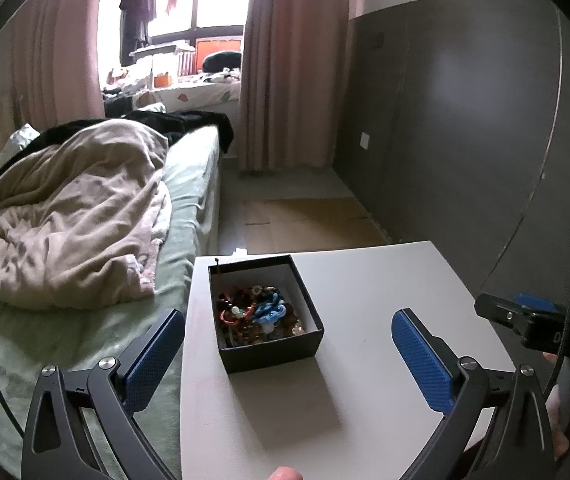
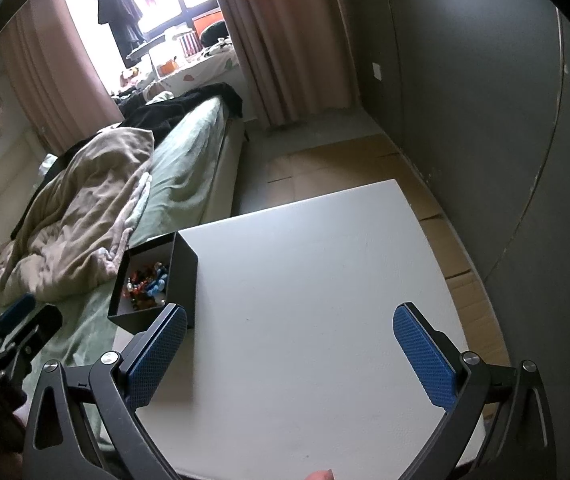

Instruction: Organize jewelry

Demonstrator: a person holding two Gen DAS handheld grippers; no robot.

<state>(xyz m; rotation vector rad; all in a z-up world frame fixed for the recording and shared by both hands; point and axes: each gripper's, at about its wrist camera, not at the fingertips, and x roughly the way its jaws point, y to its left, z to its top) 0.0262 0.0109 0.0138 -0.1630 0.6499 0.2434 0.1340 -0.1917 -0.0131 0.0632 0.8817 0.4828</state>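
Observation:
A black open box (image 1: 275, 350) stands on the white table (image 1: 365, 300) near its left edge. It holds a tangle of jewelry (image 1: 259, 310): red, blue and amber beads and cords. My left gripper (image 1: 288, 354) is open and empty, its blue pads wide apart on either side of the box, just in front of it. In the right wrist view the box (image 2: 183, 276) sits at the table's left edge with the jewelry (image 2: 147, 282) inside. My right gripper (image 2: 290, 354) is open and empty over the bare table (image 2: 305, 280), to the right of the box.
A bed (image 1: 189, 184) with a green sheet and a crumpled beige blanket (image 1: 73, 216) lies just left of the table. A grey wall (image 1: 465, 120) stands to the right. Cardboard (image 1: 305, 216) covers the floor beyond the table. The right gripper's body (image 1: 533, 320) shows at the right edge.

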